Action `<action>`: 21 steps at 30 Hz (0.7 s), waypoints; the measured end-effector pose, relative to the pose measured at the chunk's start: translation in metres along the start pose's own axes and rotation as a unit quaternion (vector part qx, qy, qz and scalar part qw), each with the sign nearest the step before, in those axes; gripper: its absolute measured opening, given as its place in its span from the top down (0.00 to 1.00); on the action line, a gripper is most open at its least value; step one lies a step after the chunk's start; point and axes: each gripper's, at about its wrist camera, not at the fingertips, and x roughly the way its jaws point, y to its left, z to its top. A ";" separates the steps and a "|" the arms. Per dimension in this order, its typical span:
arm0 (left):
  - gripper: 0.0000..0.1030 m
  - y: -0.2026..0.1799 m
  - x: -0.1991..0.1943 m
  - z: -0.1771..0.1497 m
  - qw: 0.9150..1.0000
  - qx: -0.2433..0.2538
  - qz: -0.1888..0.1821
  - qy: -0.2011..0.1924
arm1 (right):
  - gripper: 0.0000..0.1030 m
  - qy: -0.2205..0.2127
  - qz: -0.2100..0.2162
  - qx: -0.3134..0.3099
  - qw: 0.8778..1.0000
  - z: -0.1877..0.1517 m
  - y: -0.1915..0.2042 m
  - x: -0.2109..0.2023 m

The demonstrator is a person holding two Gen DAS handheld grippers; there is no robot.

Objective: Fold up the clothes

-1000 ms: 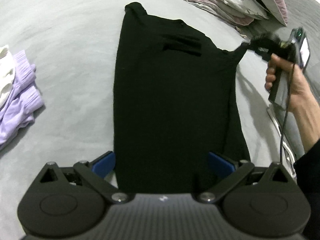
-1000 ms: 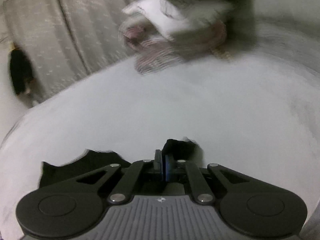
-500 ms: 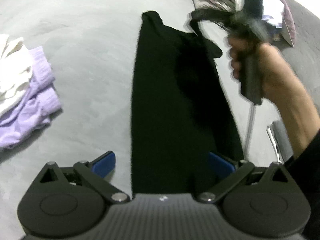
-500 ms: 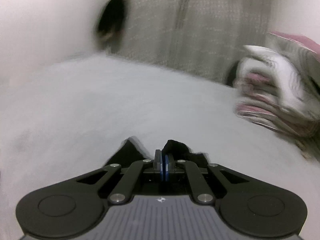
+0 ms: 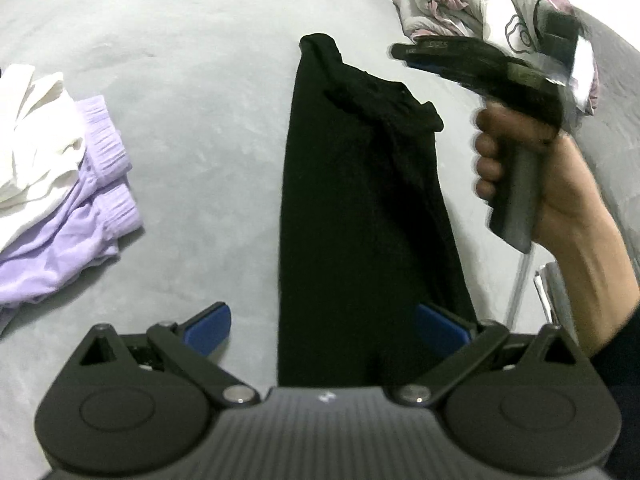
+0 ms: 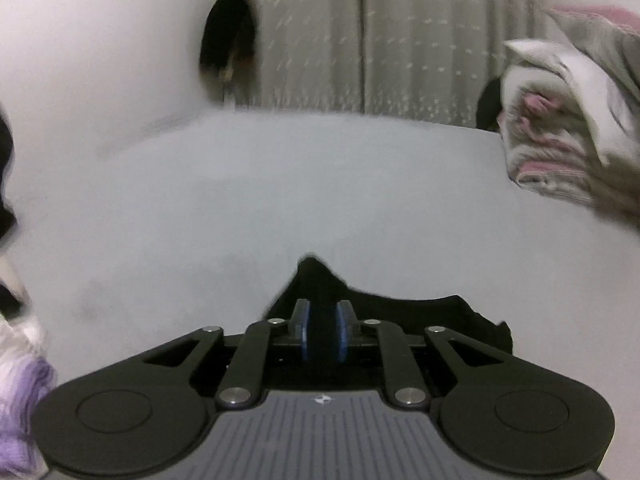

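Currently the black garment [image 5: 360, 208] is lying lengthwise on the bed [image 5: 200, 80], soft and limp. The right claw [image 6: 322, 334] is opening over its twelve-o'clock edge; the left claw [image 5: 324, 326] is gaping wide at six. Corners are offering the best hold.

Dim soft light; fisheye-bent edges; motion blur right view.

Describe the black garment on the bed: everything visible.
The black knit-looking garment lies flat on the grey bed cover as a long narrow strip, one side already folded over, with a sleeve or edge lying diagonally across its far end. Its near end runs between the wide-open blue pads of the left tool, which do not press on it. The right tool is over its far end, jaws opening, with dark fabric showing between them.
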 end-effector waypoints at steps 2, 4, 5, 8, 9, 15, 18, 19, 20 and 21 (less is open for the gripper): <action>0.01 0.000 0.000 0.000 1.000 0.000 0.000 0.000 | 0.83 -0.002 0.006 0.031 0.999 0.001 -0.010 -0.020; 0.01 0.003 0.001 0.001 1.000 -0.003 0.003 -0.001 | 0.83 0.007 0.005 0.041 0.999 -0.005 -0.012 -0.039; 0.01 0.004 0.001 0.002 1.000 -0.007 0.004 -0.001 | 0.83 0.017 0.005 0.035 0.999 -0.011 -0.010 -0.049; 0.01 0.007 0.000 0.004 1.000 -0.016 0.006 -0.004 | 0.83 0.051 0.007 0.016 0.999 -0.031 -0.002 -0.082; 0.01 0.008 0.000 0.004 1.000 -0.019 0.007 -0.005 | 0.83 0.064 0.013 0.011 0.998 -0.041 0.003 -0.094; 0.01 0.008 0.002 0.002 1.000 -0.017 0.009 -0.006 | 0.83 0.136 0.061 0.006 0.989 -0.118 0.039 -0.175; 0.01 0.006 0.004 0.001 1.000 -0.013 0.009 -0.006 | 0.83 0.140 0.056 -0.007 0.989 -0.156 0.066 -0.210; 0.01 0.006 0.005 0.000 1.000 -0.012 0.010 -0.005 | 0.83 0.140 0.049 -0.011 0.989 -0.165 0.074 -0.215; 0.01 0.005 0.006 0.000 1.000 -0.011 0.012 -0.005 | 0.83 0.140 0.044 -0.013 0.989 -0.173 0.080 -0.220; 0.01 0.005 0.007 0.000 1.000 -0.011 0.012 -0.004 | 0.83 0.141 0.040 -0.013 0.989 -0.181 0.086 -0.222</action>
